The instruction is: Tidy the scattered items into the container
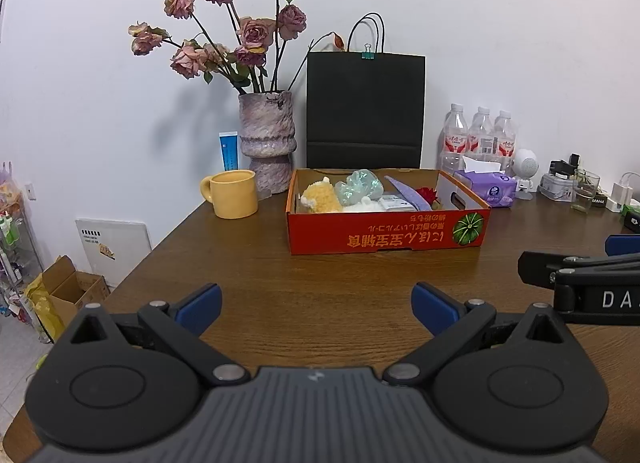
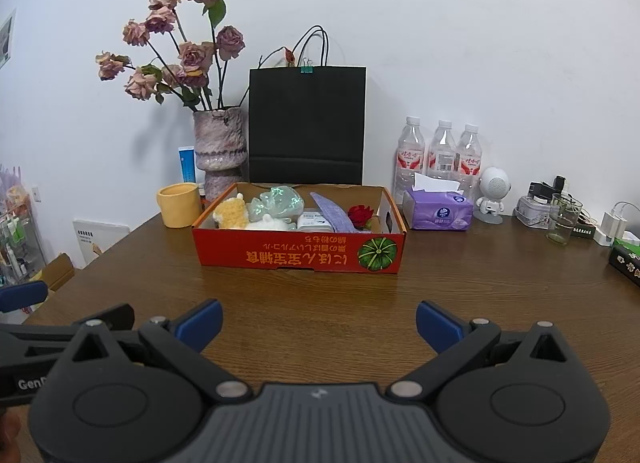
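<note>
Both hand-held grippers, left (image 1: pixel 316 309) and right (image 2: pixel 318 327), gape empty over bare tabletop (image 2: pixel 460 291). At twelve o'clock the box (image 2: pixel 298 255) holds the items; plush (image 2: pixel 232 215) looks soft, light, grippable mid-body.

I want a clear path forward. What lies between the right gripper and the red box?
Only bare wooden table between the right gripper and the red box; the right wrist view shows it.
</note>
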